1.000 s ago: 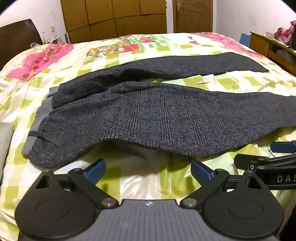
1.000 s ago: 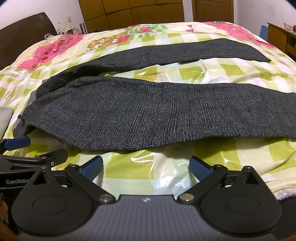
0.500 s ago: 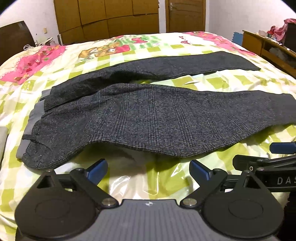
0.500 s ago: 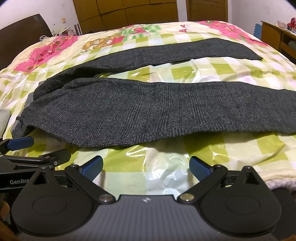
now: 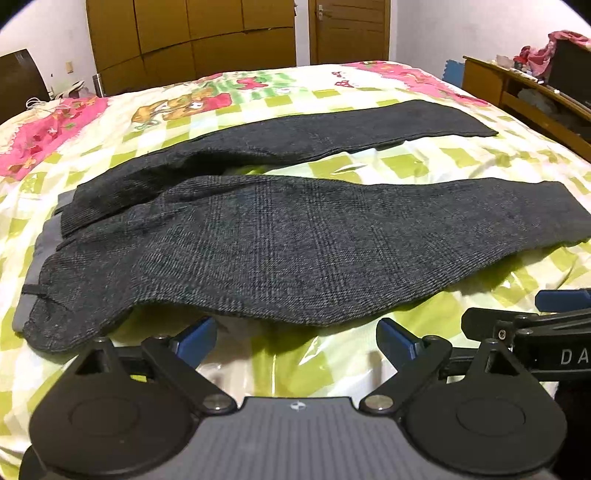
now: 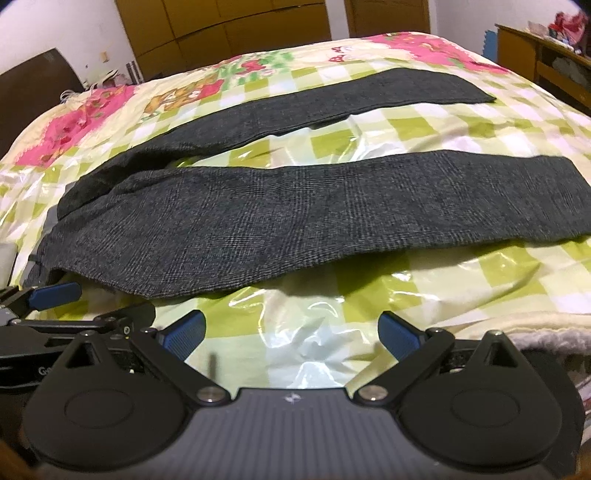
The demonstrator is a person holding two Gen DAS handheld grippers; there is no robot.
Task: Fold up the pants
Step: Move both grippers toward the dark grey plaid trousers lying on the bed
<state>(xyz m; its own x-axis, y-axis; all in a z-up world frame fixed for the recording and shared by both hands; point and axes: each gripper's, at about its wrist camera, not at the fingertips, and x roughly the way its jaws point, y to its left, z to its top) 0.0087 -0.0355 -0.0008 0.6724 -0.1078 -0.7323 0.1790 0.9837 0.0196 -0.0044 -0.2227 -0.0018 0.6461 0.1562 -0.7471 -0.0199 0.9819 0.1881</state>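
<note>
Left wrist view: you have the pants (image 5: 280, 251) spread flat across the bed (image 5: 332, 92), waistband at the left, both legs running off to the right. The near leg (image 5: 406, 229) lies broad and slightly bowed, its near edge lifted a little off the cover. The far leg (image 5: 332, 129) angles away toward the far right, with a wedge of checked bedcover showing between the two. A grey waistband lining (image 5: 40, 251) shows at the left end.

Your left gripper (image 5: 295, 336) sits just short of the near edge of the pants, fingers spread wide, nothing between the blue pads (image 5: 195, 334). Part of your right gripper (image 5: 554, 314) shows at the right edge of this view, beside the left one.

Right wrist view: the same pants (image 6: 258, 229) lie ahead. Your right gripper (image 6: 291, 332) is also wide open and empty, over crinkled clear plastic sheeting (image 6: 314, 343) on the cover, near the pants but not touching them. Your left gripper (image 6: 74, 306) is visible at the left.

Beyond the bed stand a brown wardrobe (image 5: 192, 40) and a door (image 5: 349, 29); a wooden desk (image 5: 517, 88) lies at the right.
</note>
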